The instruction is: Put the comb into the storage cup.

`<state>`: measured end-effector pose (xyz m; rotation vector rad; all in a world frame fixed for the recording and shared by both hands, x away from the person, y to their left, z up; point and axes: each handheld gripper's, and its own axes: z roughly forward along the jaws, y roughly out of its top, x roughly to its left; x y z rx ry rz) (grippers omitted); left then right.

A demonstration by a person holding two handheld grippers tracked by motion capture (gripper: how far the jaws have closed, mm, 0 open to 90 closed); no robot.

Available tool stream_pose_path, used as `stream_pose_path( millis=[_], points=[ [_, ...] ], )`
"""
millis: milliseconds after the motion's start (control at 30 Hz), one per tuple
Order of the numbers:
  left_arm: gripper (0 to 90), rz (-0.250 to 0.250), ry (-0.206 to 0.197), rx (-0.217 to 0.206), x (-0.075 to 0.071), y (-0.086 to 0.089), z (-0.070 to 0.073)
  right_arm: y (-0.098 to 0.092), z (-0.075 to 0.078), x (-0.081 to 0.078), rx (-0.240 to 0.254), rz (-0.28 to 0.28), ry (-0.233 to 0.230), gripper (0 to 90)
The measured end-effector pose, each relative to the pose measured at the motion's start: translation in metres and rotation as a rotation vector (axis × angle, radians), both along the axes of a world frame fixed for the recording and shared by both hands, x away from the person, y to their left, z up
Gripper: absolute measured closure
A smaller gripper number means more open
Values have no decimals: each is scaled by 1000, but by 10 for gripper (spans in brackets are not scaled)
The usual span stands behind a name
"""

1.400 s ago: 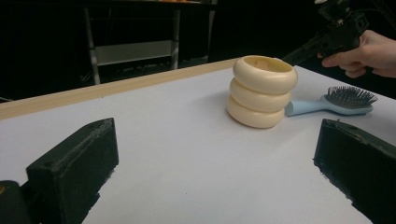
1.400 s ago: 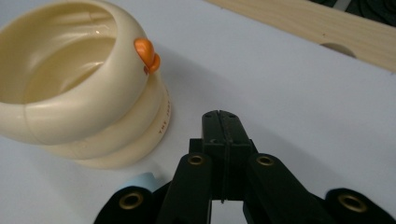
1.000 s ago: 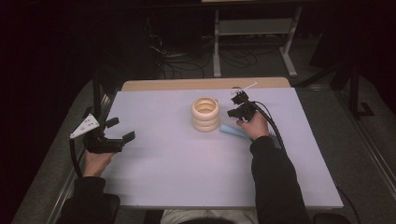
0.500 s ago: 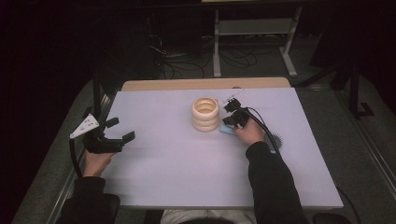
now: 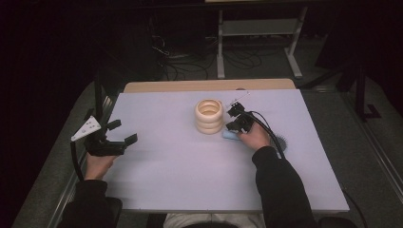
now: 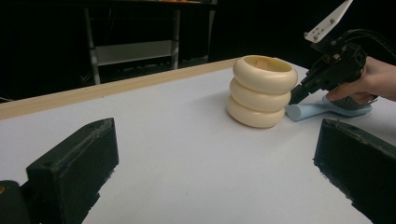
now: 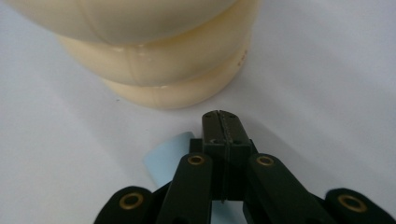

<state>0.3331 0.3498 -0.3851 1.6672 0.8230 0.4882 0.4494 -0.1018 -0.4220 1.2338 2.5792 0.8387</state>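
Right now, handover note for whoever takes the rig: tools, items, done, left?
Left tool: open, holding nothing, at the left edge of the table, well away from the work.
Right tool: jaws shut on each other, nothing gripped, tips just beside the cream ring stack.
Light blue brush: lying flat on the table right of the stack, under the right hand; the tool sits above its handle end.
Done: nothing picked up.
Left: probably open the right tool and grasp the brush handle.
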Motion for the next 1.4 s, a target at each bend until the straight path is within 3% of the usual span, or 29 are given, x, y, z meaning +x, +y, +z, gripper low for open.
stream_pose_path(
  millis=[133, 500, 667, 1400],
  points=[
    [0, -2, -1, 2, 0, 0, 0, 1, 3, -5, 7, 44, -6, 892],
    [0, -10, 10, 18, 1, -3, -1, 8, 4, -21, 0, 99, 0, 892],
    [0, -12, 12, 20, 1, -4, -2, 14, 4, -29, -21, 136, 2, 892],
    [0, -12, 17, 29, 1, -4, -2, 13, -4, -64, -8, 189, 37, 891]
  ],
)
